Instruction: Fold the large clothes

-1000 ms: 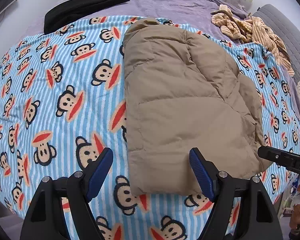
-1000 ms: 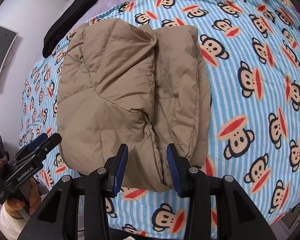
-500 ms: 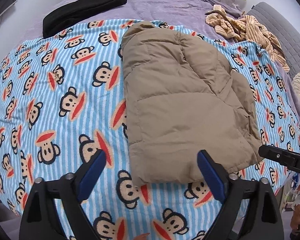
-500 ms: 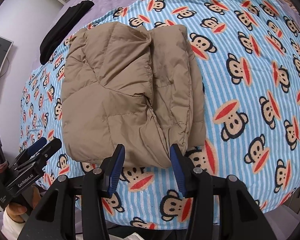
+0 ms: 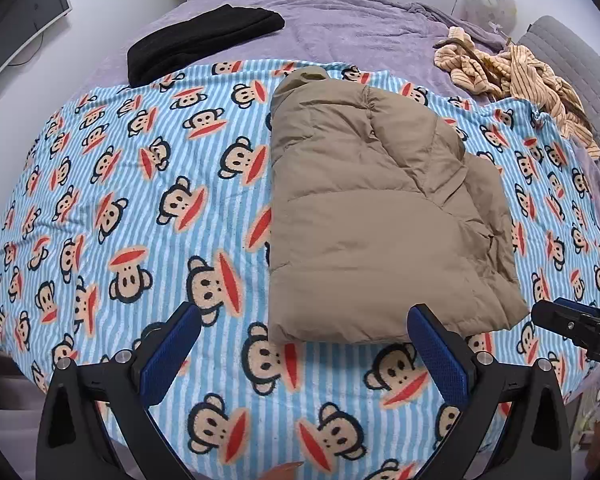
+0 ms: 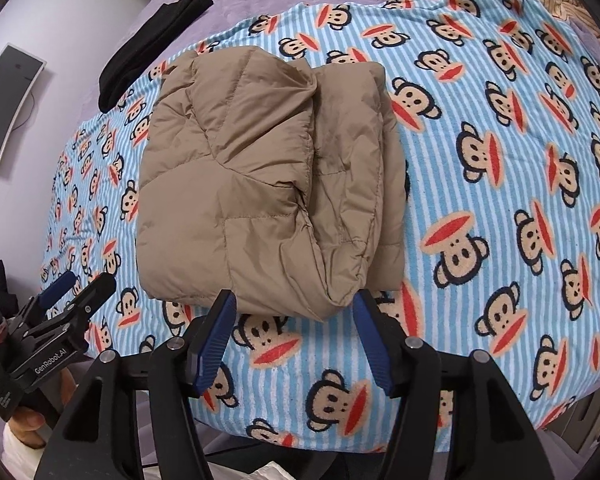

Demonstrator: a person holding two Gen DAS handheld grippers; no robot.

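A tan puffer jacket (image 5: 372,216) lies folded into a compact bundle on the blue striped monkey-print blanket (image 5: 120,200). It also shows in the right wrist view (image 6: 260,184). My left gripper (image 5: 304,344) is open and empty, held just short of the jacket's near edge. My right gripper (image 6: 294,332) is open and empty, just short of the jacket's near corner. Each gripper shows in the other's view: the right gripper (image 5: 572,324) at the right edge, the left gripper (image 6: 72,292) at the lower left.
A folded black garment (image 5: 196,44) lies on the purple bed cover (image 5: 360,28) at the far left. A crumpled tan striped garment (image 5: 512,68) lies at the far right by a grey headboard (image 5: 580,64). A dark monitor (image 6: 8,100) stands beyond the bed.
Both grippers have pulled back from the jacket toward the near bed edge. The left jaws have opened wider and the right jaws have opened. The jacket lies still.
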